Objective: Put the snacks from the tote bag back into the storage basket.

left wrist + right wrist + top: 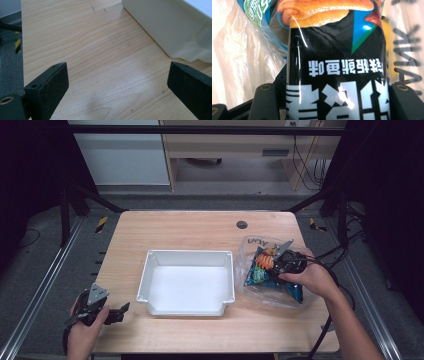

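Right gripper [278, 261]: inside the clear plastic bag [250, 246] at the right end of the tabletop [200, 227], fingers clamped on a black snack packet [337, 75] with white lettering and an orange food picture; the packet sits squarely between both fingers [265, 100] in the right gripper view. A green-and-blue packet [259, 17] lies beside it in the bag, apparently touching, though the close view is too tight to be sure. Left gripper [117, 312]: near the tabletop's front left corner, fingers [47, 87] wide apart over bare wood, holding nothing. White plastic tray [150, 270]: mid-tabletop, between the two grippers, just left of the bag.
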The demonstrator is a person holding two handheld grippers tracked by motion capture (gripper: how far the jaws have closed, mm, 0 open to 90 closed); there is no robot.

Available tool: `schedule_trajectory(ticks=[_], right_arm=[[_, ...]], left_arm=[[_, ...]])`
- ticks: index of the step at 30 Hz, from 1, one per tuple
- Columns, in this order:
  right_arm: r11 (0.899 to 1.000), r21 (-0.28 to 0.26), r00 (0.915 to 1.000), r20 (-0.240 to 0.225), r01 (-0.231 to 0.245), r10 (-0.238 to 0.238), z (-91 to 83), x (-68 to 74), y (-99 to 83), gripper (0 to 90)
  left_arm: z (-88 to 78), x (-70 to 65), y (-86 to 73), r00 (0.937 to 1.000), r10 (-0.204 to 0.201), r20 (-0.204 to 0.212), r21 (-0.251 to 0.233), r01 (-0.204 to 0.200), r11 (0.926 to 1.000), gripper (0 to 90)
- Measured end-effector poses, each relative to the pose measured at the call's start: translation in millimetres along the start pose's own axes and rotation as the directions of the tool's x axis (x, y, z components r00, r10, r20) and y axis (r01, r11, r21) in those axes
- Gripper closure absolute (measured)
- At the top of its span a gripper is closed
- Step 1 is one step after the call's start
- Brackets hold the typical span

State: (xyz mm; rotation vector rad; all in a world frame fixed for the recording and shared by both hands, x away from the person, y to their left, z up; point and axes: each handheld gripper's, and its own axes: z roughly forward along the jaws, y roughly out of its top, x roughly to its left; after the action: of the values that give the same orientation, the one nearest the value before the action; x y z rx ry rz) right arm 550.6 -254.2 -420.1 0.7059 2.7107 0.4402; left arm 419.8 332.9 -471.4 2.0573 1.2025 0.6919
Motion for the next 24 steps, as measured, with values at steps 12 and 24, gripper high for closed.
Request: schedule_trajectory(ticks=[12, 24], right_arm=[[0.998, -0.066, 0.9998, 0.019, -0.001, 0.003, -20.9, 0.3, -5.2, 39.0], [0.991, -0.134, 0.9988, 0.046, -0.01, 0.017, -44.8, 3.9, -11.3, 39.4]], left_arm=[[-0.4, 0.2, 0.0, 1.0, 0.0, -0.001, -0.001, 0.0, 1.0, 3.2], [-0.2, 0.2, 0.0, 1.0, 0.001, -0.001, 0.002, -0.001, 1.0, 3.2]])
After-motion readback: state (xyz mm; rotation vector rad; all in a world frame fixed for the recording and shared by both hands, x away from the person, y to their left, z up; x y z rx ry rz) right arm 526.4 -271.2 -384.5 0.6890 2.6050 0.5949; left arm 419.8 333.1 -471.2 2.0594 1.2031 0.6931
